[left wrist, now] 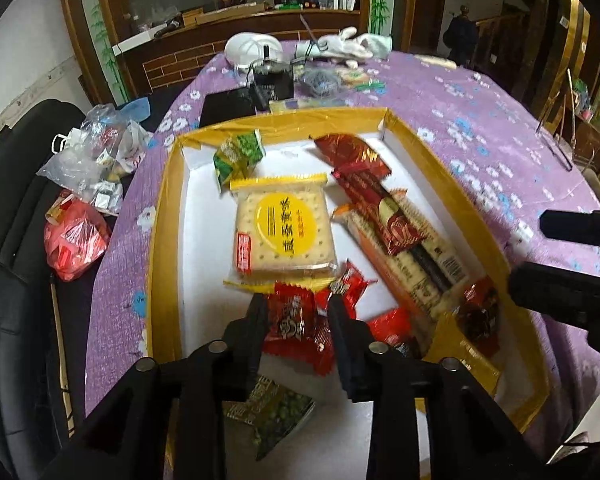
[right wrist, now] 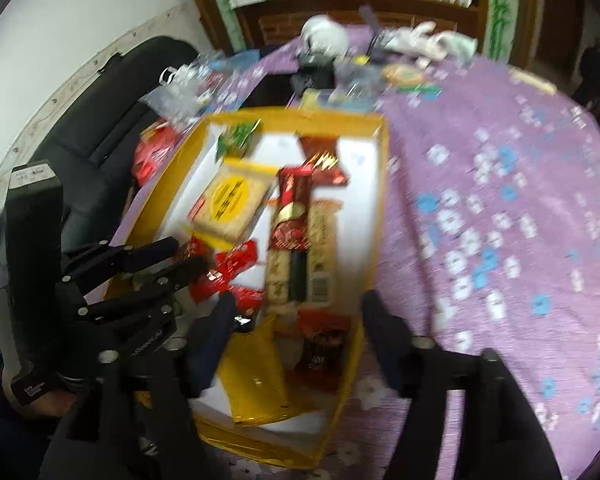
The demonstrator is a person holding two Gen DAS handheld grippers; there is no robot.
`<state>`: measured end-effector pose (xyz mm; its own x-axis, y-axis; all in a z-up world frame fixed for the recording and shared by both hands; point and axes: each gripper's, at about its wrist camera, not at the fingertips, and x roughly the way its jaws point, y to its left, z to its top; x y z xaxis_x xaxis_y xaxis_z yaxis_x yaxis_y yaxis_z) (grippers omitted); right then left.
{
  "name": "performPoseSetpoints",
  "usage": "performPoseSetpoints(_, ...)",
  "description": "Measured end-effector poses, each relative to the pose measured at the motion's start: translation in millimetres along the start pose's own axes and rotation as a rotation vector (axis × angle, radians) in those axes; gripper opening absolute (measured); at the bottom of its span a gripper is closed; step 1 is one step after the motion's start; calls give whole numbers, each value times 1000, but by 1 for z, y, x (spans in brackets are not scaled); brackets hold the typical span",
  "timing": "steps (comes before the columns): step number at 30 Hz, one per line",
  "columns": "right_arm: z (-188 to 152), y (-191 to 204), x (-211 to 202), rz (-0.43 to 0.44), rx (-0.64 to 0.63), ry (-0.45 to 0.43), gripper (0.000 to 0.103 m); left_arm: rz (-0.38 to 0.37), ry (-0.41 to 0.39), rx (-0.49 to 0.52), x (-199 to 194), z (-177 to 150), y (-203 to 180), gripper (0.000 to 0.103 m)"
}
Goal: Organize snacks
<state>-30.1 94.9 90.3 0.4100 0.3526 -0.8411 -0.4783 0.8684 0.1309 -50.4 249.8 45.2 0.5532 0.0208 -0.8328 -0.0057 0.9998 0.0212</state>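
Purple flowered cloth is covering the table, and the gold-edged box is sitting on it. Near the box's near edge the red candy packets are lying, light, crinkly and slippery; the twisted end seems best to pinch. Around them the left gripper is standing slightly parted, apparently not pressing. Further right, the right gripper is hanging wide open and empty.

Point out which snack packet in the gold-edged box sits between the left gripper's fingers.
The red candy packet at the box's near end: the left hand-held gripper straddles it. The square yellow cracker pack and green packet lie farther off.
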Motion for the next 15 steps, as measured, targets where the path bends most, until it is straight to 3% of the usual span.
performPoseSetpoints(2, 0, 0, -6, -31, -29, -26, 80, 6, -7, -15, -1, 2, -1, 49)
performPoseSetpoints(4, 0, 0, -8, -61, -67, -35, 85, 18, -17, -24, -3, 2, -3, 51)
performPoseSetpoints(6, -1, -1, -7, -77, -111, -27, 85, 39, -15, -31, -4, 2, -8, 54)
performPoseSetpoints(8, -4, -4, -11, -84, -146, -32, 85, 64, -10, -48, -6, 4, -14, 66)
performPoseSetpoints(11, -7, -15, -22, -74, -171, -56, 85, 99, -19, -70, -12, 8, -23, 74)
performPoseSetpoints(15, -10, -43, -40, -84, -151, -128, 85, 157, -23, -87, -21, 14, -39, 86)
